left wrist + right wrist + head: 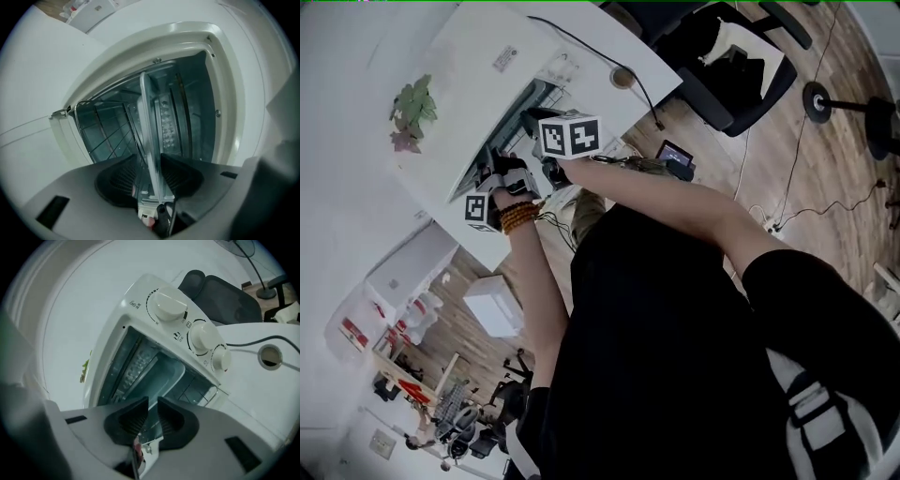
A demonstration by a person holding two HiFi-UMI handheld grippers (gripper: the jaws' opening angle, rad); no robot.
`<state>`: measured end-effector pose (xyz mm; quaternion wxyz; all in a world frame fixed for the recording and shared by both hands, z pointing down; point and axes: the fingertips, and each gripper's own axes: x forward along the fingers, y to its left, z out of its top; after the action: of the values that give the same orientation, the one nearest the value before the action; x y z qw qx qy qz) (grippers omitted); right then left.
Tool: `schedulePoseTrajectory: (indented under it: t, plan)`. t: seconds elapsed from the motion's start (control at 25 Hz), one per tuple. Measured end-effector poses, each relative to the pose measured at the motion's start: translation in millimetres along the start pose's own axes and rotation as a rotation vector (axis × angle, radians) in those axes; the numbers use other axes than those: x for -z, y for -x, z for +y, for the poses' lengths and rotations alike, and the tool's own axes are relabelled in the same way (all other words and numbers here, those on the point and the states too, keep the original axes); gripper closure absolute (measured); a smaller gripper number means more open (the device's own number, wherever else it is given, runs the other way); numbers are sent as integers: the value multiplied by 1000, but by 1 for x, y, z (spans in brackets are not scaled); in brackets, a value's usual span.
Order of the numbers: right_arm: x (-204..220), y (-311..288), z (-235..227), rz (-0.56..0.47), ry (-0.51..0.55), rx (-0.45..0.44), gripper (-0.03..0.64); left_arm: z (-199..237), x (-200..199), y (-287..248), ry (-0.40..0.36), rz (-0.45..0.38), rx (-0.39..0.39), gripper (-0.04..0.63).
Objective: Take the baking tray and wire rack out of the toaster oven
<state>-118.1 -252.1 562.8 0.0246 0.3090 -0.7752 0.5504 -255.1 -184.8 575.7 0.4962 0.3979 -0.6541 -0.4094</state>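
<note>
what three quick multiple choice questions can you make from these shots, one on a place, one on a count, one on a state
1. Where is the wire rack? A on the floor; B inside the toaster oven; C on the chair.
2. How many knobs are on the oven's panel? A two; B three; C five.
3. What stands between the pads of the left claw? A nothing; B a knob; C the baking tray's edge.
Key: 1 B, its wires show inside the open oven; 2 B, three white knobs line the panel; 3 C, the tray's rim runs between the pads.
</note>
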Motion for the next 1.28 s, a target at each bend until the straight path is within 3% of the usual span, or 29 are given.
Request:
schedulePoseTrajectory:
  t: [0.16,0.28,0.4,0.6,0.96,1.08,1.16,1.28]
  plan:
    - [-4,-9,2,-66,-110,-39,513,8,-3,-2,36,-23,-12,446]
    - [-7,-15,7,-86,-131,-57,482,8,-8,-8,29,-29,8,445]
    - [-10,-13,-2,-93,-164,-16,474,10,-10,-20,12,-13,25,439]
    - [-1,-1,-21,-137,-274,63,469,3,1,-16,78,-6,25,437]
    - [22,-12,10,-172,-125,-5,460,3,-12,-14,96,101,113,460]
    - [15,-8,7,-186,-79,32,460,1,-5,-21,167,107,129,445]
    - [22,-7,6,-181,-90,41,460,5,-3,-18,200,100,122,470]
    - [25,-15,15,-164,-63,7,460,5,-6,-18,168,120,134,469]
